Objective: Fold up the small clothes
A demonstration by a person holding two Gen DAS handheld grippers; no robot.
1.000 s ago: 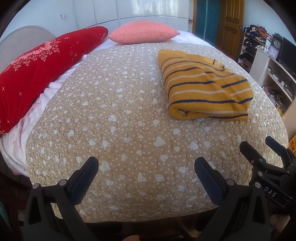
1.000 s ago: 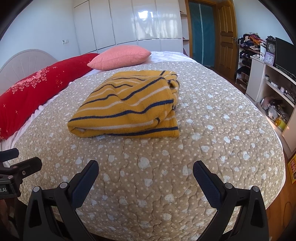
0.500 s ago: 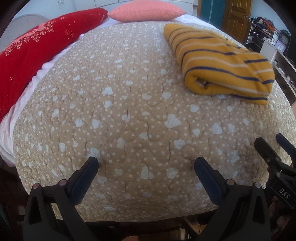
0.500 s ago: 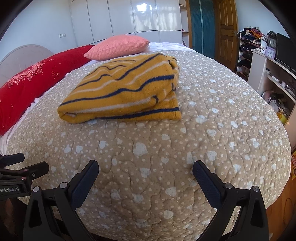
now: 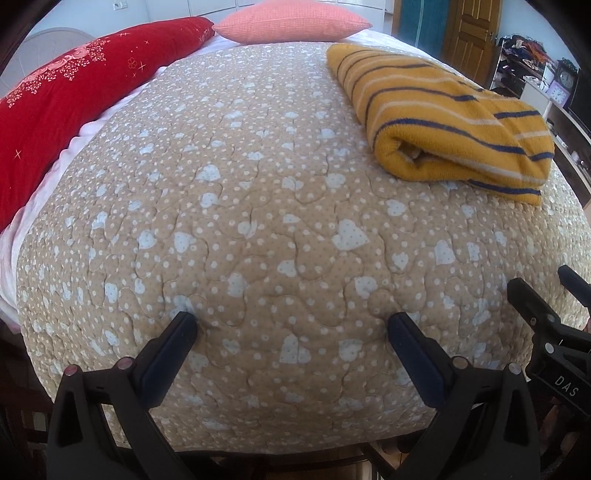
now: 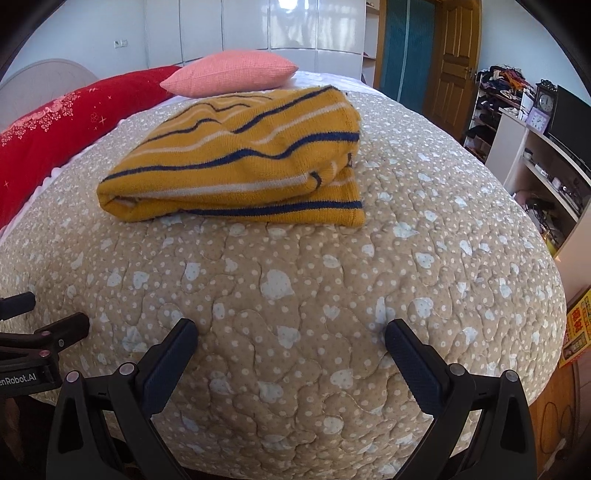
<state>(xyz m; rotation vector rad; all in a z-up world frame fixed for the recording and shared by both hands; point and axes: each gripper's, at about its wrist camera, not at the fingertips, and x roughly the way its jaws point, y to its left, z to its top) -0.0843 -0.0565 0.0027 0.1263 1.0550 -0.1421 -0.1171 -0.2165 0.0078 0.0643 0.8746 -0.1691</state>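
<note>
A folded yellow sweater (image 5: 443, 122) with navy and white stripes lies on the beige quilted bedspread (image 5: 258, 221); in the right wrist view the sweater (image 6: 240, 162) sits straight ahead. My left gripper (image 5: 291, 325) is open and empty, low over the quilt's near edge, left of the sweater. My right gripper (image 6: 290, 326) is open and empty, low over the quilt in front of the sweater. Each gripper shows at the other view's edge: the right one (image 5: 546, 314), the left one (image 6: 40, 332).
A long red pillow (image 5: 66, 110) and a pink cushion (image 5: 291, 20) lie at the bed's far side. White shelves with clocks and a screen (image 6: 543, 122) stand to the right, with a wooden door (image 6: 456, 59) behind.
Both grippers have moved forward and down toward the bed, so the quilt and sweater appear larger. Both stayed open and empty.
</note>
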